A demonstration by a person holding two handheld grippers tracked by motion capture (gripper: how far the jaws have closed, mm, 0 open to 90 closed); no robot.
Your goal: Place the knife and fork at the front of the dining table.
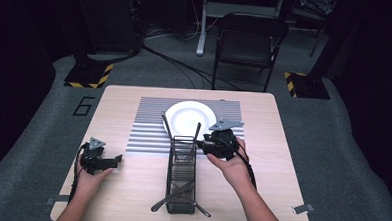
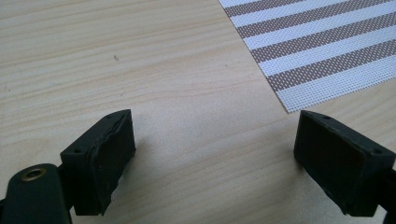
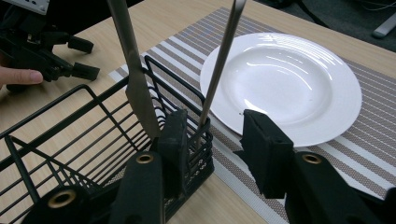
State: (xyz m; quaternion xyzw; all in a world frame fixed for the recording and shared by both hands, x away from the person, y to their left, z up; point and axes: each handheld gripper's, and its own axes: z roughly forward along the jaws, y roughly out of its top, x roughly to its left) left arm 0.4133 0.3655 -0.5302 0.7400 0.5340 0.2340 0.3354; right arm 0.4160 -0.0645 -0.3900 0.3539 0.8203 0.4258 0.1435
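Seen from above: a light wooden desk (image 1: 130, 187) marked "6" near its far left corner. Spread across its far middle, a striped placemat (image 1: 148, 126) carrying a white plate (image 1: 186, 115). Set in front of the plate and running toward the near edge, a long black wire rack (image 1: 182, 175), with two utensils standing in its far end and leaning apart. Crossed on the desk at its near end, more cutlery (image 1: 180, 197). Held low at the desk's left, well apart from the rack, the left hand-held gripper (image 1: 116, 160), jaws apart, pointing right. Close against the rack's far right side, the right hand-held gripper (image 1: 201, 143). Beyond the desk, a black folding chair (image 1: 249, 43) on grey floor.
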